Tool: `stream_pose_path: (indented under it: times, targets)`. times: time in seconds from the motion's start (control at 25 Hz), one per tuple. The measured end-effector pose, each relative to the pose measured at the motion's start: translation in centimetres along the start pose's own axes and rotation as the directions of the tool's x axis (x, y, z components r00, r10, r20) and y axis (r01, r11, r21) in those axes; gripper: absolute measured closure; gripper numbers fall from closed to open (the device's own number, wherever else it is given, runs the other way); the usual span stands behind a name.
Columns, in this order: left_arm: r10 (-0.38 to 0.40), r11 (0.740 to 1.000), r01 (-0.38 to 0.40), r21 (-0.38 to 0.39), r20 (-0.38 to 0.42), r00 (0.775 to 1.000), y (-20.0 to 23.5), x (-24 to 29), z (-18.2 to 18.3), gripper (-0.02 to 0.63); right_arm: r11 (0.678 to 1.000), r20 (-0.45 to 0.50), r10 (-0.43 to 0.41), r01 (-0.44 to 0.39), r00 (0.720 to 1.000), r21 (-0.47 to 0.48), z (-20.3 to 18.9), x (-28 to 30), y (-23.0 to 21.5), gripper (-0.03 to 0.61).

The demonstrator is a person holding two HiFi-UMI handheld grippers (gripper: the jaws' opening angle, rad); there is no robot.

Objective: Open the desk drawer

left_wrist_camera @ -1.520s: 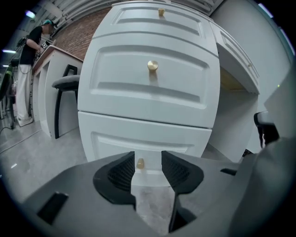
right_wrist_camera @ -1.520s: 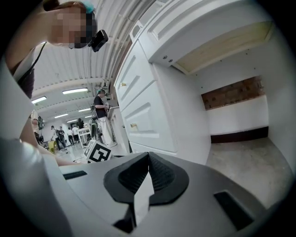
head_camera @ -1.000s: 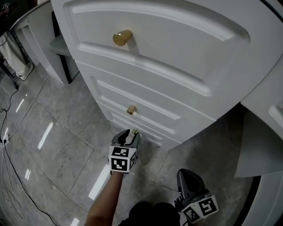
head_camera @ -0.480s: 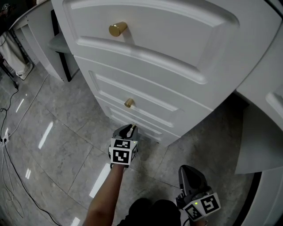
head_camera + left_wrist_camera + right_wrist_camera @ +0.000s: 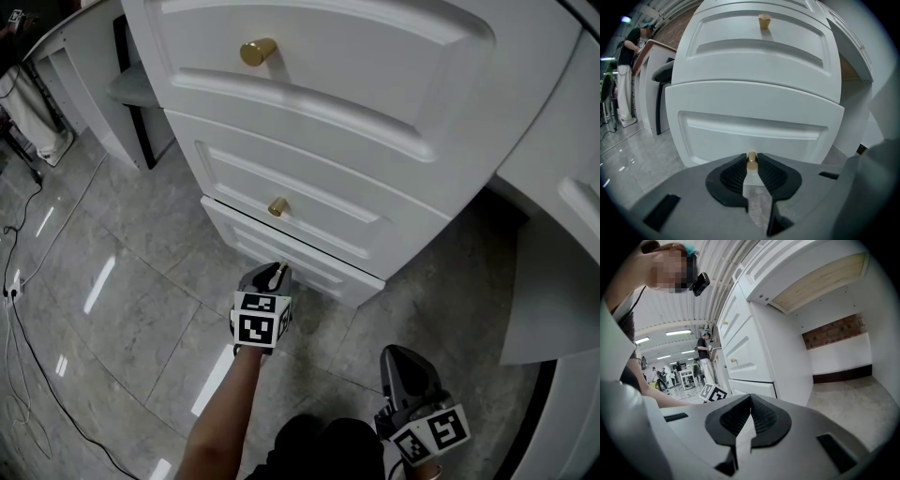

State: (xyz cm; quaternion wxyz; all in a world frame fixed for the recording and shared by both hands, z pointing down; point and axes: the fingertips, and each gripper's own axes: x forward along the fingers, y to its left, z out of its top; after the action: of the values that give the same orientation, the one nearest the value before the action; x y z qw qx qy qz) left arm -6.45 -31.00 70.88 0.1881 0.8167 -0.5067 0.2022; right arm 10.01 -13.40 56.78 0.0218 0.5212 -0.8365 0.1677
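Observation:
The white drawer unit [image 5: 375,103] has three drawers with gold knobs. My left gripper [image 5: 274,274] is down at the bottom drawer [image 5: 305,255]. In the left gripper view its ribbed pads [image 5: 736,171] are shut on that drawer's small gold knob [image 5: 752,164], on the drawer front [image 5: 750,122]. The front stands a little proud of the drawer above. The middle knob [image 5: 277,206] and top knob [image 5: 257,52] are free. My right gripper [image 5: 398,354] hangs low at the right near the floor, shut with nothing in it [image 5: 751,397].
Grey tiled floor [image 5: 122,281] lies below, with black cables [image 5: 19,309] at the left edge. A dark-sided shelf [image 5: 131,94] stands left of the unit. The desk's kneehole [image 5: 834,343] opens to the right. People stand far off [image 5: 704,355].
The left jaws have closed on the bottom drawer's knob. That drawer's front now sticks out slightly from the unit. The right gripper has stayed put.

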Motion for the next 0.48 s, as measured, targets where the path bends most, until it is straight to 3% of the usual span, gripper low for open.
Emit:
stream_pose_path:
  times: [0.48]
  targets:
    - [0.024,1.000,-0.024,-0.005,-0.015,1.000,0.3,-2.9,-2.0,0.537,1.000,-0.013,0.013,-0.013,1.000,0.001,-0.7,-1.7,0.7,0.574]
